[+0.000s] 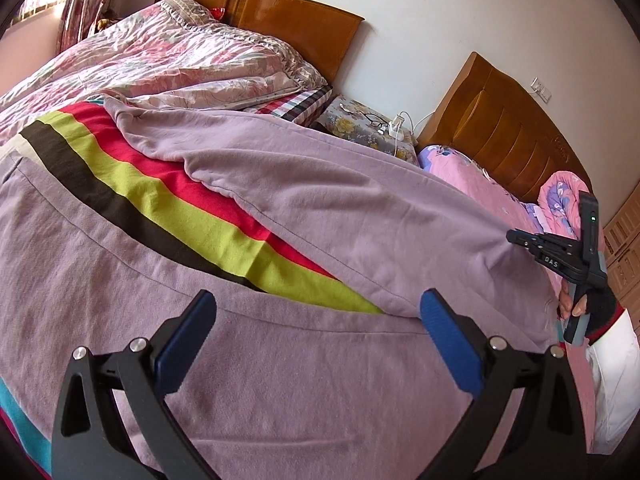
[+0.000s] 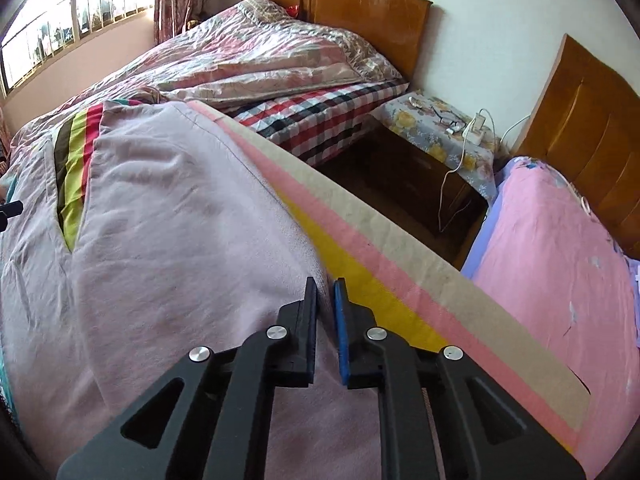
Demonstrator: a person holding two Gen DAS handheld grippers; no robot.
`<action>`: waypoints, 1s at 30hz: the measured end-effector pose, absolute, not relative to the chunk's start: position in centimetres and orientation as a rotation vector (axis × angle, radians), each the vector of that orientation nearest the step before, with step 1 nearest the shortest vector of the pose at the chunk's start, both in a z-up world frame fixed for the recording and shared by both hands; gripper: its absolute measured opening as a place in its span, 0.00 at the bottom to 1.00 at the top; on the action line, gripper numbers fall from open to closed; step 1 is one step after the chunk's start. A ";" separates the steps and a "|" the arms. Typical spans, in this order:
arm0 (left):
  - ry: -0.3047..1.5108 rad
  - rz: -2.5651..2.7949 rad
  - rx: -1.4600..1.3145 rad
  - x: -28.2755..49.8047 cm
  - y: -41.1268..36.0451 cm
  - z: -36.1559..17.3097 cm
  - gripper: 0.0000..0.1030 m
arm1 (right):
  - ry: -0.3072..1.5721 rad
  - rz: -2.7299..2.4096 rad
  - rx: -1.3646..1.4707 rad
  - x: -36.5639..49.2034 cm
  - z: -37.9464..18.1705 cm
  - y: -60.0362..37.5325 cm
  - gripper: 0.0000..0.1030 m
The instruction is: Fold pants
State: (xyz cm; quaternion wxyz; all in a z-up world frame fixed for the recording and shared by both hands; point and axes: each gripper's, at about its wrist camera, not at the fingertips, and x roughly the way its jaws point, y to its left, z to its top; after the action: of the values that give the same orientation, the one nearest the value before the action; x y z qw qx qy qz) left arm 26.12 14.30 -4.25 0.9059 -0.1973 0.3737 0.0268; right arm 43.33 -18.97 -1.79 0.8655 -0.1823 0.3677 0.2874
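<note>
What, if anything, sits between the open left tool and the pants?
Nothing visible. The left tool is open directly over the lilac pants, with only bare fabric between its fingers. The striped blanket shows only in the gap between the legs. The right tool is closed at the pants' outer edge.

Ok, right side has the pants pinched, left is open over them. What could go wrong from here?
The right gripper seems to hold only a thin edge of the pants, so the fabric may slip out when pulled. The left gripper is open and holds nothing, so a one-sided pull could skew the fold. The striped blanket underneath might drag along.
</note>
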 end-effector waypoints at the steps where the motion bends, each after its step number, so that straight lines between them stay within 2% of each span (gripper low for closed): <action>1: 0.758 0.063 -0.404 25.4 14.6 -3.7 0.99 | 0.730 0.604 -0.379 40.6 -0.6 -18.8 0.11; 6: 0.670 0.054 -0.411 21.1 16.1 -0.9 0.99 | 0.650 0.656 -0.355 24.8 0.3 -17.4 0.11; 11: 0.717 0.027 -0.425 18.6 16.9 -1.9 0.99 | 0.767 0.580 -0.267 17.2 -6.5 -17.2 0.13; 14: 0.799 0.002 -0.397 18.3 16.2 -4.0 0.99 | 0.827 0.480 -0.083 15.2 -7.5 -19.8 0.28; 16: 0.831 -0.024 -0.367 17.9 15.7 -4.7 0.99 | 0.788 0.430 0.107 13.1 -6.6 -23.0 0.53; 17: 0.835 -0.035 -0.359 17.6 15.7 -4.9 0.99 | 0.764 0.391 0.190 11.9 -6.4 -24.8 0.56; 24: 0.906 -0.064 -0.345 17.8 15.5 -6.8 0.99 | 0.851 0.075 0.604 11.7 -9.2 -34.4 0.55; 30: 0.911 -0.066 -0.366 17.2 15.7 -7.7 0.99 | 0.835 -0.074 0.729 14.0 -10.3 -37.6 0.54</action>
State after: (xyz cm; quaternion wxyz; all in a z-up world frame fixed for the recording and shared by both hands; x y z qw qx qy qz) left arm 17.20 15.74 -7.67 0.8813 -0.1758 0.4374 -0.0319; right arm 14.05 -37.63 -10.32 0.8496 0.3462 0.3963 -0.0350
